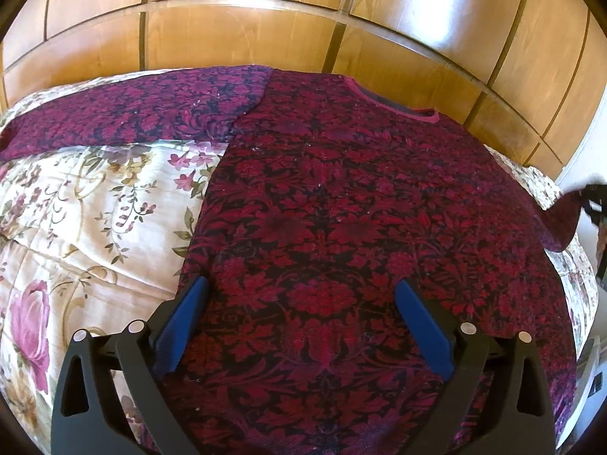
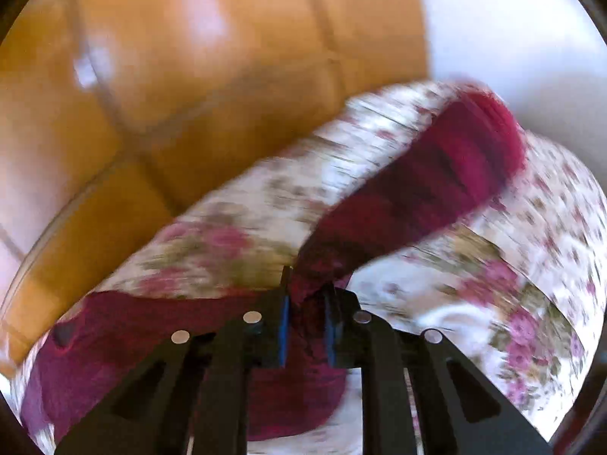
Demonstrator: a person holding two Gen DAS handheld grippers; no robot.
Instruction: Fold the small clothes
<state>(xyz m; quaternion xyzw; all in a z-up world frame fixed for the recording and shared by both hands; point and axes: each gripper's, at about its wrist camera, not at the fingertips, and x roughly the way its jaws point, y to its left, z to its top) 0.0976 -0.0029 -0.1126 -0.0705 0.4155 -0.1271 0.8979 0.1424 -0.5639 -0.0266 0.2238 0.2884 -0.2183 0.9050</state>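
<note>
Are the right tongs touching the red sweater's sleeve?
Touching. The right wrist view shows the right tongs shut on the sleeve, with the fabric bunched between the blue pads.

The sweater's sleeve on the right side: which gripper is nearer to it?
Right. The right gripper has its jaws shut on that sleeve; the left gripper, jaws wide, hovers over the sweater's body.

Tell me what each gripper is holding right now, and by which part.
The right gripper is shut on the red patterned sweater, pinching its right sleeve. The left gripper holds nothing; its jaws stand wide open over the sweater's body.
</note>
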